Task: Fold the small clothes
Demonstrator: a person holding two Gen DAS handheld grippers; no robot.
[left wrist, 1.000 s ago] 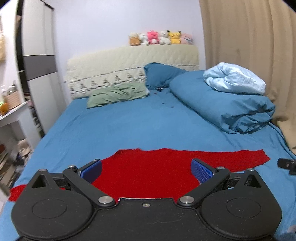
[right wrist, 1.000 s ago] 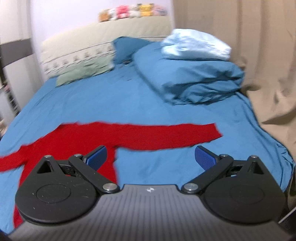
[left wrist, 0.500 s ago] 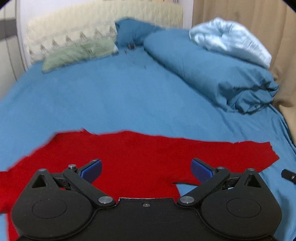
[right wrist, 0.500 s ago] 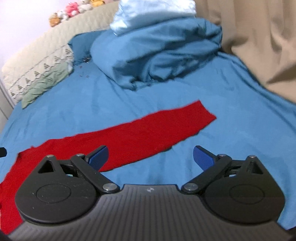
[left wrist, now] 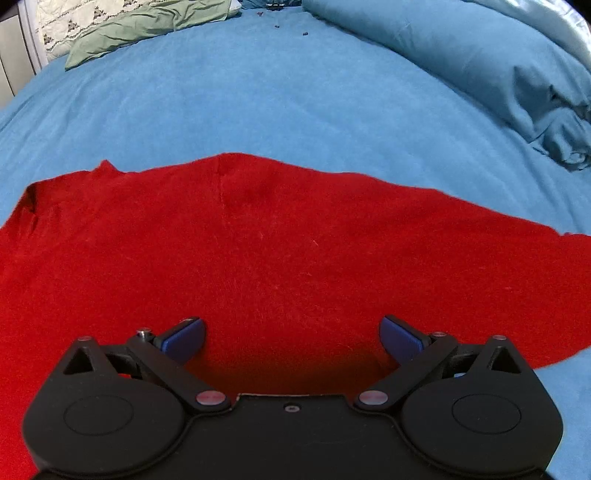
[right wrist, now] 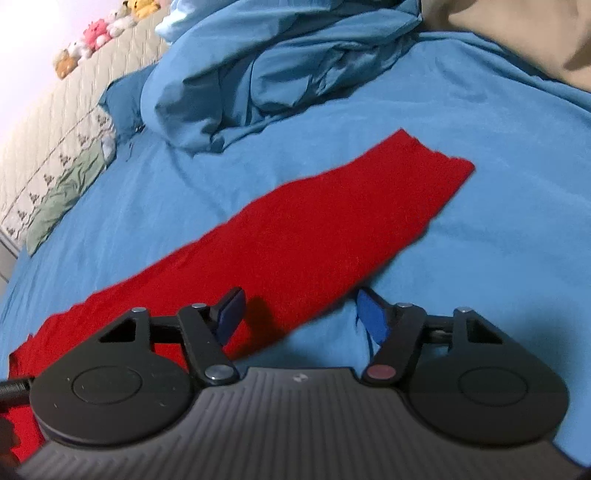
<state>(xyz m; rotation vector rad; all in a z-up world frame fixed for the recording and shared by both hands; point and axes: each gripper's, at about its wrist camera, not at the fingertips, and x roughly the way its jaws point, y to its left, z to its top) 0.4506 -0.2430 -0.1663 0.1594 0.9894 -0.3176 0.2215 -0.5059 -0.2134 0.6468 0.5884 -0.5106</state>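
Observation:
A red long-sleeved garment [left wrist: 280, 251] lies flat on the blue bedsheet [left wrist: 258, 103]. My left gripper [left wrist: 291, 338] is open, low over the garment's body, with both blue pads over red cloth. In the right wrist view the garment's sleeve [right wrist: 332, 236] stretches up to the right, its cuff end toward the quilt. My right gripper [right wrist: 299, 312] is open and straddles the sleeve's near edge: the left pad is over red cloth, the right pad over the sheet [right wrist: 498, 206].
A folded blue quilt [right wrist: 280, 66] lies behind the sleeve on the right. A green pillow [left wrist: 147, 29] and a padded headboard [right wrist: 55, 125] with plush toys [right wrist: 99, 29] are at the far end. A beige curtain [right wrist: 517, 37] hangs at the right.
Both grippers have dropped toward the bed and moved closer to the garment. The left one now sits over the body, the right one at the sleeve. Both stayed open.

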